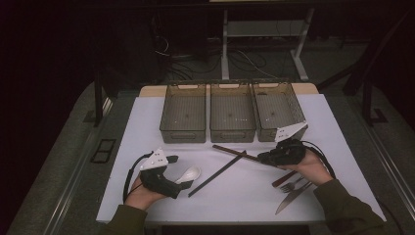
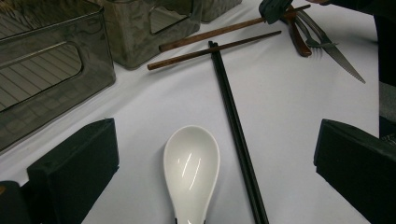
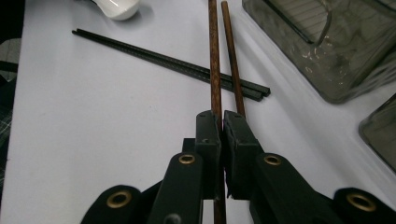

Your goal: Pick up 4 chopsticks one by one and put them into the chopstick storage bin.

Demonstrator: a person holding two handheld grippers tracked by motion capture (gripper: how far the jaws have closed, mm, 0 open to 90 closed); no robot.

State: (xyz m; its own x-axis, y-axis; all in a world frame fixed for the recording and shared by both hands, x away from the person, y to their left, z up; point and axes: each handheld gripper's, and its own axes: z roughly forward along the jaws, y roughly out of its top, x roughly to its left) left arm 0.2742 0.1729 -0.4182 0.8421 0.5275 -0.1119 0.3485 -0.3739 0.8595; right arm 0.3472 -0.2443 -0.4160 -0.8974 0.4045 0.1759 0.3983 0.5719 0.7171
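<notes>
The left gripper [image 2: 210, 154] has its two black jaws set wide apart over the white tabletop [image 2: 289, 116]. A white ceramic spoon [image 2: 191, 172] lies between them, untouched. Just beside it runs a pair of black chopsticks [image 2: 236, 130]. Beyond them, the right gripper [image 2: 275, 9] clamps one brown chopstick [image 2: 210, 33]; a second brown chopstick [image 2: 210, 50] lies alongside, near a fork [image 2: 312, 35] and knife [image 2: 343, 60].

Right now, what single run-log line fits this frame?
right gripper: shut on one brown chopstick | left gripper: open around white spoon, not gripping | black chopsticks: on table | bins: empty
</notes>
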